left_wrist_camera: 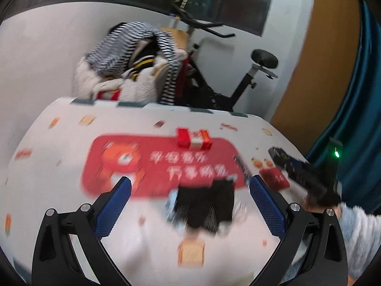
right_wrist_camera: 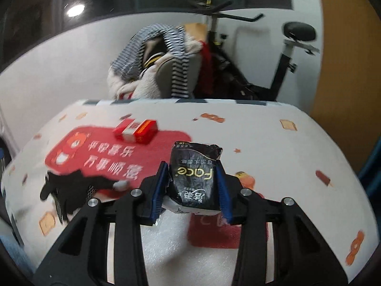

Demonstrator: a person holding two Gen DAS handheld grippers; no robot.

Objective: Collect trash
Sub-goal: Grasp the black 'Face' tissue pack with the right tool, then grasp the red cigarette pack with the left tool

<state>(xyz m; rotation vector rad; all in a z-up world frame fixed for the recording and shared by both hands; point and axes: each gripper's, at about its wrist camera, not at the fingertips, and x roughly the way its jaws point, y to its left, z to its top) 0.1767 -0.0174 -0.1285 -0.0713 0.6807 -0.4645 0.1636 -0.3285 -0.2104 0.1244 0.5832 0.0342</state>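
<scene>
crowding table (right_wrist_camera: 273, 147): red box (right_wrist_camera: 138, 131), black wrapper (right_wrist_camera: 71, 190)

**Black frames, blue pads**

The left gripper (left_wrist_camera: 190, 200) has two blue fingers (left_wrist_camera: 114, 205) with a fine dimpled grid texture, each set on a black plastic frame. The frame spreads into angular struts with triangular cut-outs, pinned by round silver screws (left_wrist_camera: 85, 207) at the joints.

The right gripper (right_wrist_camera: 193, 186) is built alike: blue textured pads (right_wrist_camera: 158, 186), black struts with slotted openings, and silver screws (right_wrist_camera: 136, 192) along the linkage. At 3 o'clock in the left view its body (left_wrist_camera: 316, 178) appears as a dark block with a small green light (left_wrist_camera: 336, 154).

A hand (left_wrist_camera: 309, 202) shows blurred skin, above a pale grey, fuzzy sleeve (left_wrist_camera: 362, 236) at 4 o'clock.
</scene>
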